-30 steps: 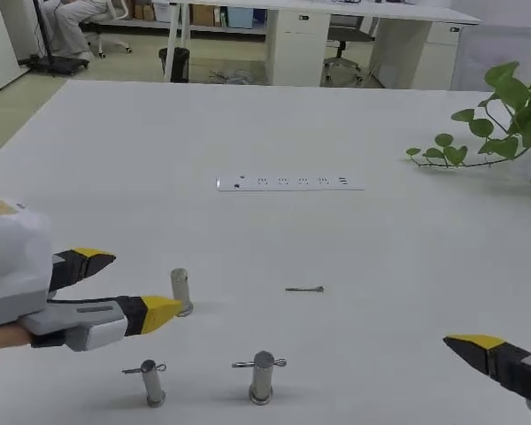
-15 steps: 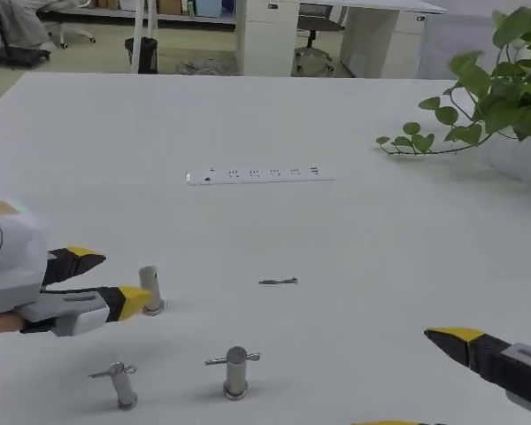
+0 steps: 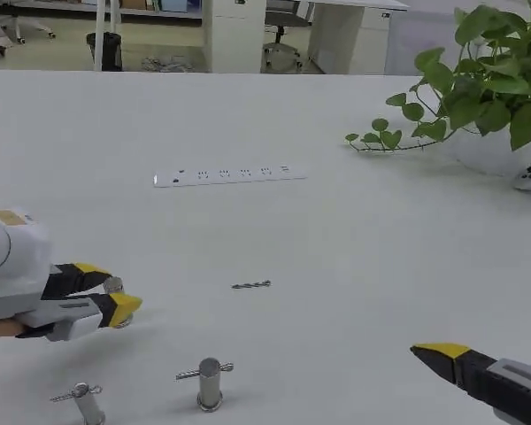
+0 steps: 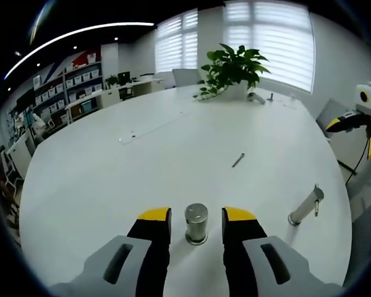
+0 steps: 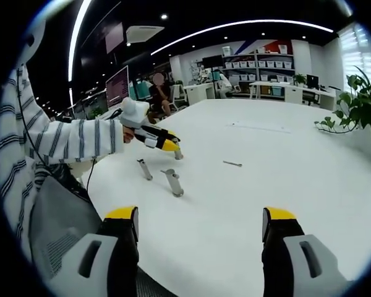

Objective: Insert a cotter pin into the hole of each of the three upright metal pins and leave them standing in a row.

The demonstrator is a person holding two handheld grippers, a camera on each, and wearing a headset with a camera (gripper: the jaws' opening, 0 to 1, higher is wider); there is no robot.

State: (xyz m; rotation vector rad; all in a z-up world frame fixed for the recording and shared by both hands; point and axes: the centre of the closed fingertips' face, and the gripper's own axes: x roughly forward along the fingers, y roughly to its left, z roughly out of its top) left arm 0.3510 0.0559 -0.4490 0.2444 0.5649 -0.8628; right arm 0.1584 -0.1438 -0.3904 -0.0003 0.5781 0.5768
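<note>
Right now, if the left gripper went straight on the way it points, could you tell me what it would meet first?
The upright metal pin: it stands between the open jaws of the left gripper, with a gap on each side. Past it lies bare table, though depth is hard to judge.

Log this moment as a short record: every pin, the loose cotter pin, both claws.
first fitted pin: upright, cotter pin through its top
second fitted pin: standing, cotter pin through its top
bare pin: upright, no cotter pin, between the left claw's jaws with a gap on each side
loose cotter pin: lying flat on the table, apart from all pins
left claw: open, straddling the bare pin
right claw: open wide, empty
step left: third cotter pin not yet inserted
</note>
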